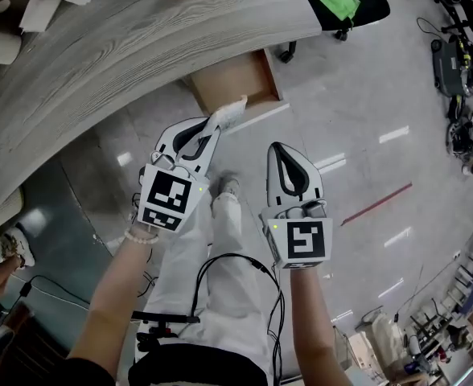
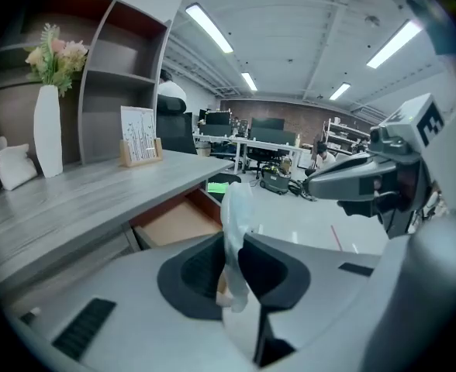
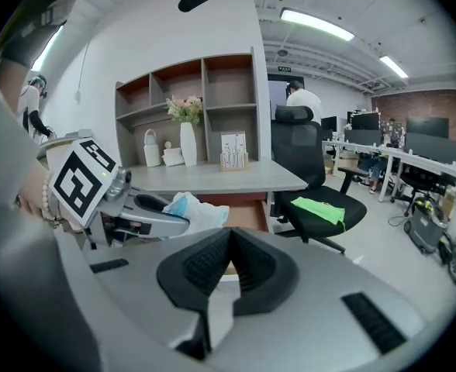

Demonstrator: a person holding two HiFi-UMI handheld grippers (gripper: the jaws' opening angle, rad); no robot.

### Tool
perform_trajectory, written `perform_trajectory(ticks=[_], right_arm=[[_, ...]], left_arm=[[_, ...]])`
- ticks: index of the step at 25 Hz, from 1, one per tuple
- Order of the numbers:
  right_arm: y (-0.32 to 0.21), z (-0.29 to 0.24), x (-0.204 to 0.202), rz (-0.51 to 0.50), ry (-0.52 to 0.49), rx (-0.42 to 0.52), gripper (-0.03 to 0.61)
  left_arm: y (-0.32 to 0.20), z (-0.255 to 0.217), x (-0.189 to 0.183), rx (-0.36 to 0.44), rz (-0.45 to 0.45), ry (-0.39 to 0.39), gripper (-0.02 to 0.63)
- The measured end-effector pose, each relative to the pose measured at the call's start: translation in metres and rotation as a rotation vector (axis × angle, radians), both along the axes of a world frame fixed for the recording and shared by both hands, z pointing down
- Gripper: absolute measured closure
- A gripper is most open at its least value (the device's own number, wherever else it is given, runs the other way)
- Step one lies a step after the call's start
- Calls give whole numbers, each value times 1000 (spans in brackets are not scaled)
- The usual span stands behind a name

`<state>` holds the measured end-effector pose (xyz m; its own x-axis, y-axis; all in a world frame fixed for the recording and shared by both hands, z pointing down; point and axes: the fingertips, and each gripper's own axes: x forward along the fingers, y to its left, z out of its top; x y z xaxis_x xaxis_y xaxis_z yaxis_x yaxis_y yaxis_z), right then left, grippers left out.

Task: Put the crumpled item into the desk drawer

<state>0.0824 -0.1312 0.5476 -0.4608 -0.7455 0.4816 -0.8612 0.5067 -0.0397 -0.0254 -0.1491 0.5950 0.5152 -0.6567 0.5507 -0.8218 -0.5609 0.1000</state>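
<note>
Left tool [image 1: 212,127] pinches the crumpled item [image 2: 237,200], probably soft, light and floppy, mid-body; right tool [image 3: 229,235] is pressed together.

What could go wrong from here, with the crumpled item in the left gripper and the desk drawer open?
1. The left gripper pinches only part of the crumpled item; it might slip out and land on the floor, short of the drawer.
2. The drawer sits under the desk edge, which the gripper could knock going in.
</note>
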Motion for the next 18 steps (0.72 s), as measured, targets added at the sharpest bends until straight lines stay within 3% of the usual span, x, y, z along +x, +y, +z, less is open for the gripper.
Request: perform_trajectory(ticks=[8, 15, 18], right_arm=[[-2, 11, -4, -4, -4, 1, 575], [0, 21, 4, 10, 12, -37, 575], [0, 23, 8, 15, 21, -42, 575]], left_arm=[[-17, 51, 9, -65, 12, -20, 555], [-32, 77, 5, -119, -70, 16, 555], [-34, 87, 8, -130, -69, -4, 555]])
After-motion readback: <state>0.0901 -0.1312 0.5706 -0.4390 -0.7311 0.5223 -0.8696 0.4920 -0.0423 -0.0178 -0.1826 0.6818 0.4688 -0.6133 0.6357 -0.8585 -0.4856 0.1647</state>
